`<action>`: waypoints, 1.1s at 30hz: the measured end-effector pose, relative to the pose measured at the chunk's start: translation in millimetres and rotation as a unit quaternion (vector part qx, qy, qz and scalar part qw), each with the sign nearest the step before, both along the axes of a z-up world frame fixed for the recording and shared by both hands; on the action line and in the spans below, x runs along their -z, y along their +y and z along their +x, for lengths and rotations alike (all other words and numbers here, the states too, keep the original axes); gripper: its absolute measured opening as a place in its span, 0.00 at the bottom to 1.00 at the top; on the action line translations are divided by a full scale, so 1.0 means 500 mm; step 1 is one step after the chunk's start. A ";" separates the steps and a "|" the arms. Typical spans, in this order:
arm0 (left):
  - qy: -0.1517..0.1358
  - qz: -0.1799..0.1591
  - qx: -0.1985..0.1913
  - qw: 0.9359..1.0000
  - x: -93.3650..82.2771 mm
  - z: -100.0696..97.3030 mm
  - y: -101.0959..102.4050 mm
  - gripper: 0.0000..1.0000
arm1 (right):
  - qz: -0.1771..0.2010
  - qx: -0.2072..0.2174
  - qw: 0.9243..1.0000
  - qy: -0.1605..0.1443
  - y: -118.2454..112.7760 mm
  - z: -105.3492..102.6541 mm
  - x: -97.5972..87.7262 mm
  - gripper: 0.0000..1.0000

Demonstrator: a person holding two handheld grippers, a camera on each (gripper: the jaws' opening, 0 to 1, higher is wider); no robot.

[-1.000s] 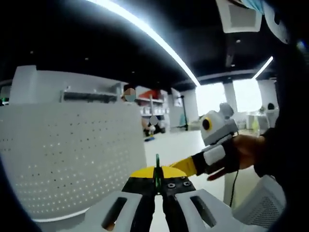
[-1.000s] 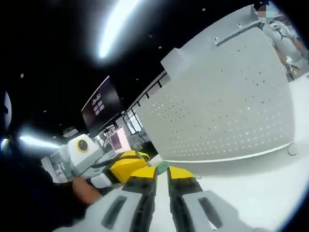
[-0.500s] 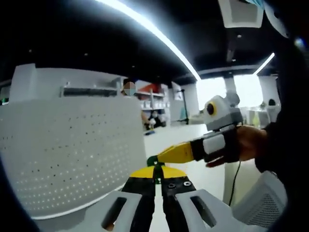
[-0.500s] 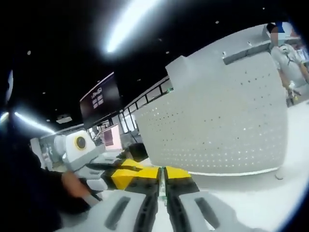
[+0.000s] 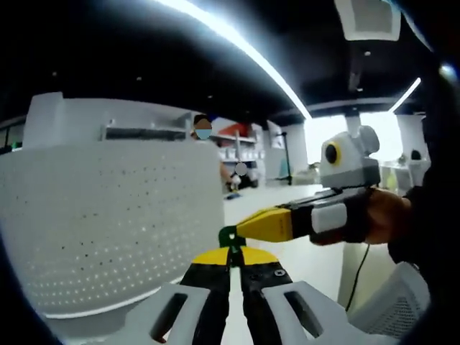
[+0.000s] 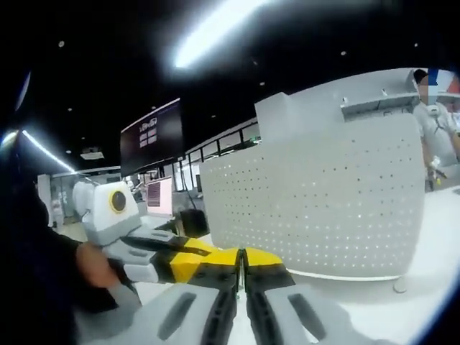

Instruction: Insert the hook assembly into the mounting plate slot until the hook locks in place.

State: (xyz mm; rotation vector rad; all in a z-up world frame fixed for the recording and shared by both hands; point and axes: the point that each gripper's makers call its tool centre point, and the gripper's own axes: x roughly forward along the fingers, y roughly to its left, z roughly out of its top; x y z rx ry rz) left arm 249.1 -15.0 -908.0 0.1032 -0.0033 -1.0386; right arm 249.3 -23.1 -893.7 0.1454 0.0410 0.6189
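Left gripper [image 5: 231, 260]: jaws closed on green hook [image 5: 228, 236], which stands up from the tips.
Right gripper [image 6: 241, 260]: jaws pressed together; grip on the hook cannot be told; tip meets the hook from the right in the left gripper view.
Plate [image 5: 108, 223]: white, perforated, upright, just left of left gripper, ahead-right of right gripper.
Hook: not in plate.

Lit by glaring ceiling light strips [image 5: 237, 43] against dark ceiling; bright window [image 5: 327, 133] blown out; strong fisheye bending, soft blur at edges.
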 end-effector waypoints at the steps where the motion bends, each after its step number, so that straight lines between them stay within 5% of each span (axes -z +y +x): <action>1: -0.008 0.002 -0.003 1.000 -0.003 0.001 0.000 0.04 | 0.004 -0.001 1.000 0.001 0.001 0.000 -0.001 0.00; 20: -0.019 0.003 -0.026 0.999 -0.004 0.011 0.021 0.02 | -0.016 -0.018 1.000 -0.004 0.028 0.005 -0.003 0.00; 33: -0.012 -0.020 -0.086 0.996 -0.017 0.052 0.101 0.02 | -0.074 -0.016 0.997 -0.033 0.035 0.012 -0.002 0.19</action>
